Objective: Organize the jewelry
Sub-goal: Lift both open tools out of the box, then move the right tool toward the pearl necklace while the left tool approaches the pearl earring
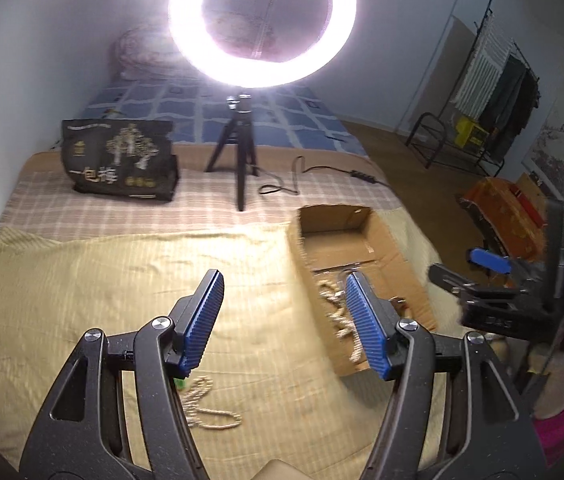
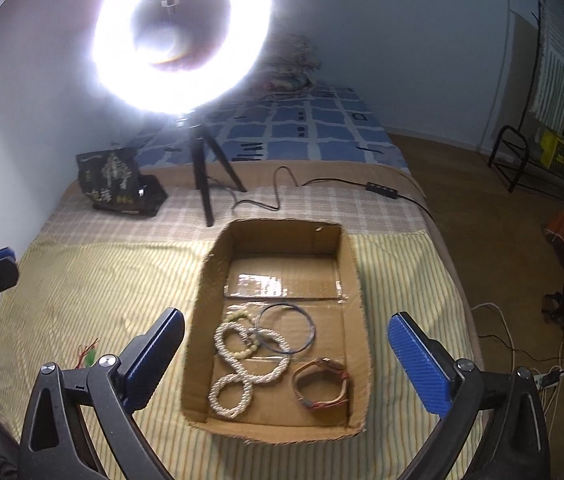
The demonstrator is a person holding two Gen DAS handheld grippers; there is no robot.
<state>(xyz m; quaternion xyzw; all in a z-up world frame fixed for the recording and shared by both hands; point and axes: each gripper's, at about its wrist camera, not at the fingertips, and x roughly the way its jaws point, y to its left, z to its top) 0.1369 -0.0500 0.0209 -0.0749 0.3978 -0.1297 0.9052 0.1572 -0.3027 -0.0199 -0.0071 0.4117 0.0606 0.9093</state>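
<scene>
A shallow cardboard box (image 2: 356,280) lies on the yellow striped cloth (image 2: 82,280); it also shows in the left wrist view (image 1: 394,256). Inside lie pearl bracelets (image 2: 231,396), a pale bead bracelet (image 2: 242,314), a thin blue bangle (image 2: 310,322) and a brown leather bracelet (image 2: 322,384). A pearl necklace (image 1: 206,408) lies on the cloth under my left gripper (image 1: 284,324), which is open and empty. A small green and red piece (image 2: 89,354) lies left of the box. My right gripper (image 2: 286,356) is open and empty above the box.
A ring light on a black tripod (image 1: 238,148) stands behind the box, its cable (image 2: 322,184) trailing right. A black printed bag (image 1: 120,160) sits at the back left. The bed edge drops to the floor on the right, with cables (image 2: 522,344) there.
</scene>
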